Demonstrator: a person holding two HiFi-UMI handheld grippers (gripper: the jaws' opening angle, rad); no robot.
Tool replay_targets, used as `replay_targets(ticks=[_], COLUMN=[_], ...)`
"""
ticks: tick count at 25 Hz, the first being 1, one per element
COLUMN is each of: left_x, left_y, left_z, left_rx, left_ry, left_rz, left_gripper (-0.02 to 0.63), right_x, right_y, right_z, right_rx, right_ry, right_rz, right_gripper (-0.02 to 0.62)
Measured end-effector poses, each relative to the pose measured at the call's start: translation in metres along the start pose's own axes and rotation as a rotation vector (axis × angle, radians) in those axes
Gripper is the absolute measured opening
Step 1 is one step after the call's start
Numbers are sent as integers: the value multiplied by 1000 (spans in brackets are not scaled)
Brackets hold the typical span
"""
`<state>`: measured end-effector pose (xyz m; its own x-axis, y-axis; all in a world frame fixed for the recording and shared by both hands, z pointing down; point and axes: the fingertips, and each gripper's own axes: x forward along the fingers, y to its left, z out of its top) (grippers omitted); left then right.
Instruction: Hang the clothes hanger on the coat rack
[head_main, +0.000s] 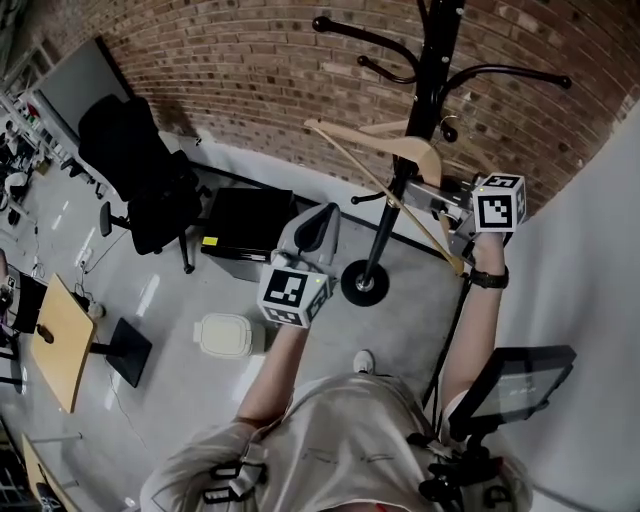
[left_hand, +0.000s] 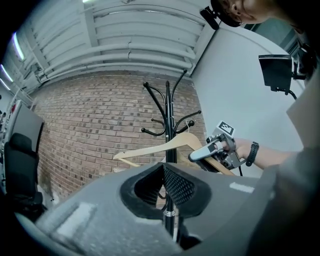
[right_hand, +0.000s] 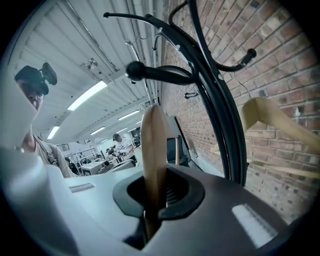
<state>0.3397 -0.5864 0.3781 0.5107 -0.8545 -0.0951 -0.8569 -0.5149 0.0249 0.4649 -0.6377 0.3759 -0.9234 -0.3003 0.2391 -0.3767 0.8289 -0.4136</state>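
**Right gripper** (head_main: 432, 200): jaws clamped on one arm of the wooden clothes hanger (head_main: 372, 137). In the right gripper view the pale wood stands upright between the pads (right_hand: 172, 192) and fills the gap. The marker cube sits above the wrist, which wears a dark watch (head_main: 487, 278).

**Clothes hanger:** held up against the coat rack (head_main: 437, 60). In the head view it crosses the black pole below the upper hooks, with its bar slanting down toward the right hand. In the left gripper view its wire hook lies close by a lower rack arm; whether it rests there cannot be told.

**Left gripper** (head_main: 320, 222): jaws drawn together with nothing between them. It is held level in front of the pole, apart from the hanger.

**Coat rack:** black, with curved arms ending in knobs and a round base (head_main: 363, 282) on the grey floor. It stands just before a brick wall (head_main: 250, 60).

**Second wooden hanger** (right_hand: 265, 117): beside the pole, toward the wall.

**Surroundings, head view:**
- A black office chair (head_main: 135, 170) at the left.
- A black box (head_main: 245, 225) on the floor near the rack.
- A white lidded container (head_main: 228, 335) nearer the person.
- A small wooden worktop (head_main: 62, 340) at the far left.
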Motion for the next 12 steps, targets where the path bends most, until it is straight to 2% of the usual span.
replay_targets(ticks=[4, 8, 12], left_x=[6, 4, -2], left_y=[4, -3, -8], left_z=[-4, -9, -17], left_rx=[-13, -14, -21], left_ry=[18, 33, 57], left_rz=[13, 0, -19], left_gripper=[2, 2, 2], right_x=[12, 13, 13], right_y=[-18, -16, -21], right_z=[-23, -21, -22], right_rx=[46, -27, -148], right_ry=[32, -33, -60], right_rz=[-21, -59, -173], right_gripper=[5, -2, 118])
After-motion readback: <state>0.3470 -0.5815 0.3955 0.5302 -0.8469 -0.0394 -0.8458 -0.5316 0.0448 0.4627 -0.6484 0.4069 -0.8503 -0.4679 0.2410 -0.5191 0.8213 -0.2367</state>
